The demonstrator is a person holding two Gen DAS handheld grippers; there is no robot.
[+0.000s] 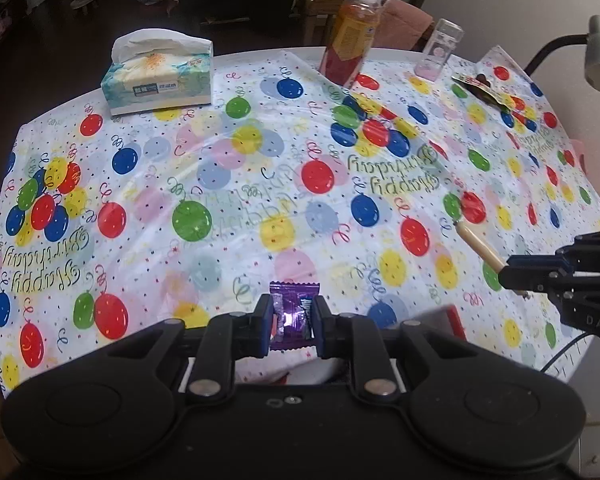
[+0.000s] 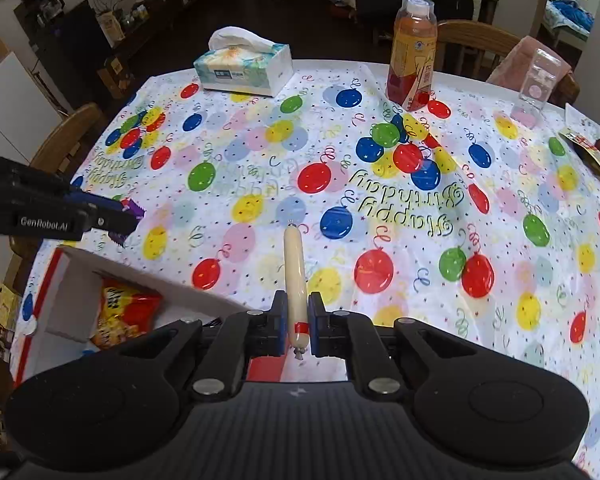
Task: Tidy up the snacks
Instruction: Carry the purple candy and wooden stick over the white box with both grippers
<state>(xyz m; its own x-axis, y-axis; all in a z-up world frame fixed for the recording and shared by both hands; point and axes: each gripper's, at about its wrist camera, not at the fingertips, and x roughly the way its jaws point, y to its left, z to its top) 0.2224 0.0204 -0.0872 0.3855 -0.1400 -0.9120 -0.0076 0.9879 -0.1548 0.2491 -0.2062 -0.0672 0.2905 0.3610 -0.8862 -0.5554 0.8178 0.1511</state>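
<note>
Table with balloon tablecloth fills both views. White box, lower left of right wrist frame, holds an orange-red snack bag. Right gripper pinches a sausage stick near its red-banded end; long end sticks forward. Left gripper clamps a purple candy wrapper, bottom centre. Likely step: drop both in box. Get fully over the opening before releasing; lower the sausage tip first so it clears the box wall.
</note>
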